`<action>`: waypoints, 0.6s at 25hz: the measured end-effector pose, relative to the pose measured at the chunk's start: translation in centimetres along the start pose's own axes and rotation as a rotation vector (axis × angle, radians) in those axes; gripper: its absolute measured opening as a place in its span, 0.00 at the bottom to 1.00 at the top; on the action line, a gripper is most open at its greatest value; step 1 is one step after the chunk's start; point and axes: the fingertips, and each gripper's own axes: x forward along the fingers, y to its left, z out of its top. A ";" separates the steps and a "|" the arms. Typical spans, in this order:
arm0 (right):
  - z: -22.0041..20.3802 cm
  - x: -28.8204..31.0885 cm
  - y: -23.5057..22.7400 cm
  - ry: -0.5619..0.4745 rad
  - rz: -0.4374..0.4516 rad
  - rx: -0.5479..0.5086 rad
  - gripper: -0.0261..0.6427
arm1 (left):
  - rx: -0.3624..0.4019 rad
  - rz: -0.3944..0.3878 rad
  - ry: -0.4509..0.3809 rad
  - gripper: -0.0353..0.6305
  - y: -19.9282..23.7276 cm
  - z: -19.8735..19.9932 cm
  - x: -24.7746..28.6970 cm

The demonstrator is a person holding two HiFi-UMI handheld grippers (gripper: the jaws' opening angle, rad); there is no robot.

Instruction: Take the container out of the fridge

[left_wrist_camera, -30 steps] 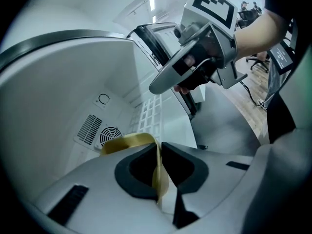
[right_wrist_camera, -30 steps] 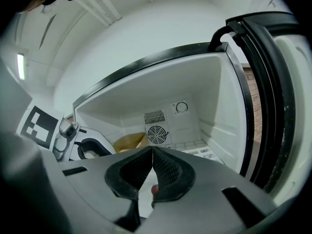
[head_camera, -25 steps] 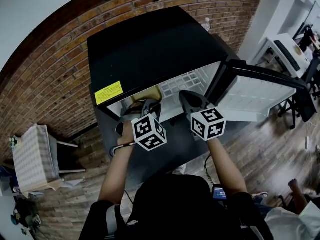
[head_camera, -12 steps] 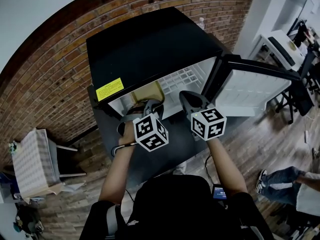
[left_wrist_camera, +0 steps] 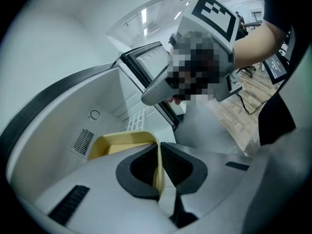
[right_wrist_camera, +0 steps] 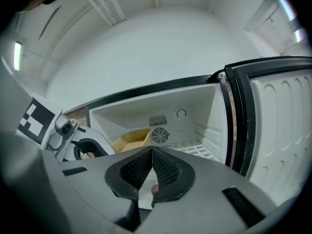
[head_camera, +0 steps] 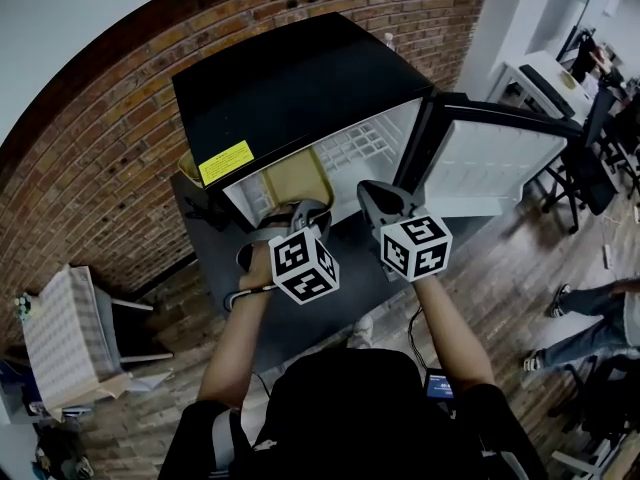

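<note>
Compared with one second ago, the yellow container [head_camera: 292,176] is showing much more in the head view. Before, only a small piece of it was peeking out under the black top of the fridge [head_camera: 290,88]. Now its front part is sticking out past the front edge of the opening.

The fridge door [head_camera: 490,163] is standing wide open to the right, so the space in front of the opening is free. The container is sitting at the left side of the inside, just beside the left inner wall. The white wire shelf [head_camera: 360,148] is filling the right side, next to the door hinge.

The left hand-held gripper [left_wrist_camera: 159,152] is pinching the near wall of the container. Its jaws are almost together, with only the thin yellow wall between the pads. The right hand-held gripper [right_wrist_camera: 152,152] is fully closed, its pads are touching each other and it is holding nothing. It is hanging just beside the left one, in front of the opening, apart from the container and near the hinge edge of the door.

Inside the container, as far as the views are reaching, only its own yellow floor is showing
</note>
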 end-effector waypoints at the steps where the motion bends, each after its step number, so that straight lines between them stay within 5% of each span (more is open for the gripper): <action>1: 0.0 -0.4 0.3 -0.001 -0.006 -0.001 0.10 | 0.001 -0.006 -0.006 0.10 -0.3 0.1 -0.3; 15: -0.3 -5.6 3.8 -0.029 -0.093 -0.002 0.10 | 0.058 -0.056 -0.066 0.10 -4.9 0.5 -4.2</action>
